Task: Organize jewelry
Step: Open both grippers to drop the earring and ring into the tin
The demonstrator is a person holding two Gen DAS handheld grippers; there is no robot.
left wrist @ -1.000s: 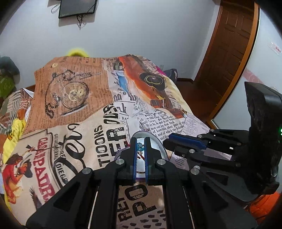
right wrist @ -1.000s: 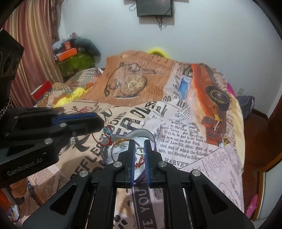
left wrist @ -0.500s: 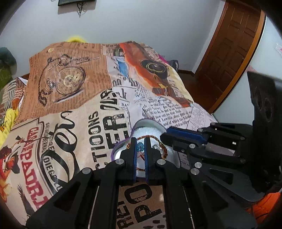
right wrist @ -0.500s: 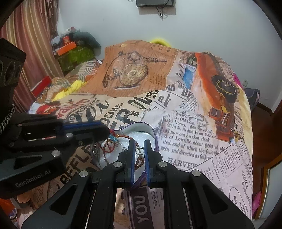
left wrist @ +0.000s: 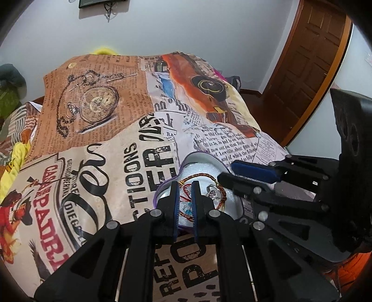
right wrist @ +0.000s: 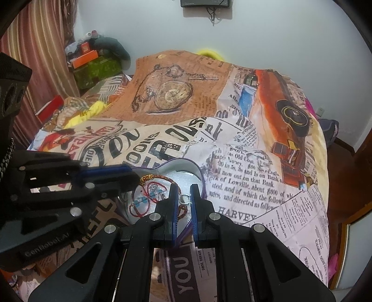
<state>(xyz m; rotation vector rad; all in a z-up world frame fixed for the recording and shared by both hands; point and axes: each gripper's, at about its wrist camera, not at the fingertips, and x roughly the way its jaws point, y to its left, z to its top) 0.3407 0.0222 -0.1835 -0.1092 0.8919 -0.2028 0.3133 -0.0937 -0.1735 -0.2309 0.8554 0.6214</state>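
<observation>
A heart-shaped tin with a purple rim (left wrist: 200, 156) (right wrist: 200, 173) lies on the bed. Inside it lie a red and gold braided cord bracelet (left wrist: 204, 177) (right wrist: 160, 178) with blue beads (right wrist: 145, 197) and a silver ring (left wrist: 212, 192) (right wrist: 184, 199). My left gripper (left wrist: 185, 185) hangs over the tin's near left part, its jaws a narrow gap apart with the beaded cord lying between them. My right gripper (right wrist: 184, 189) hangs over the tin's right side, jaws slightly apart around the silver ring. Each gripper shows in the other's view (left wrist: 253, 174) (right wrist: 109, 174).
The bed is covered by a newspaper-print spread (left wrist: 130, 130) (right wrist: 244, 148). A wooden door (left wrist: 309, 55) stands at the right. Boxes and bags (right wrist: 93, 60) are piled at the far left by a striped curtain (right wrist: 34, 53). A screen hangs on the wall (right wrist: 205, 3).
Both grippers came down to the tin with the bracelet and ring. The jaws of both have parted slightly, and the bracelet now lies in the tin.
</observation>
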